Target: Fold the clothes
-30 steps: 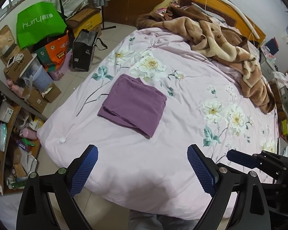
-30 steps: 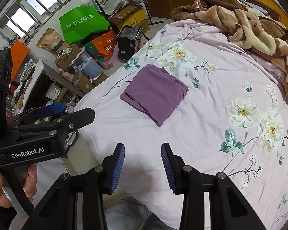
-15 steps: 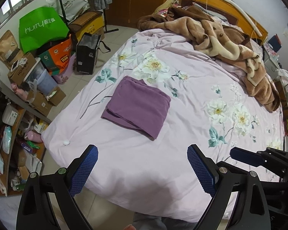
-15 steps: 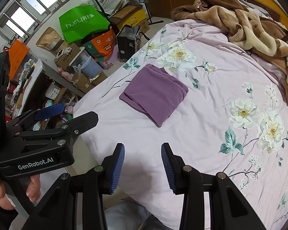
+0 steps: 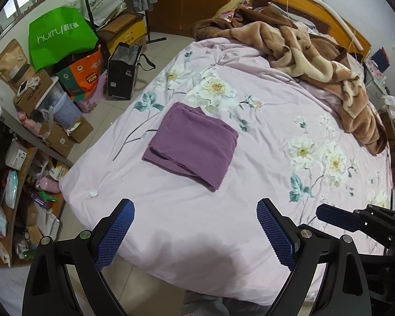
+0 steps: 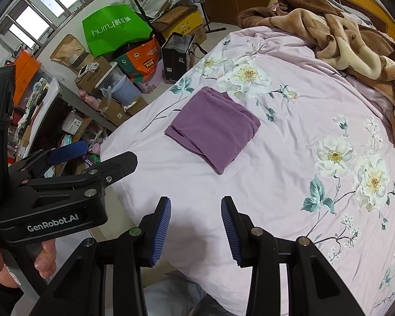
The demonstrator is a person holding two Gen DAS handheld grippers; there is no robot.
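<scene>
A purple garment point(image 5: 192, 143) lies folded into a neat rectangle on the pink floral bedsheet point(image 5: 263, 158), near the bed's left side. It also shows in the right wrist view point(image 6: 213, 127). My left gripper point(image 5: 194, 233) is open wide and empty, held above the foot of the bed, well back from the garment. My right gripper point(image 6: 194, 227) is open with a narrower gap, empty, and also above the foot of the bed. The left gripper's body point(image 6: 52, 197) shows at the left of the right wrist view.
A crumpled brown blanket point(image 5: 316, 60) lies at the head of the bed. Bags and boxes, among them a green bag point(image 5: 60, 36) and a black bag point(image 5: 122, 73), crowd the floor at the left. A cluttered shelf point(image 5: 13, 173) stands beside the bed's corner.
Both grippers have drawn back and up a little from the bed; the garment looks smaller and farther. The garment has not moved. Both jaws stay as they were.
</scene>
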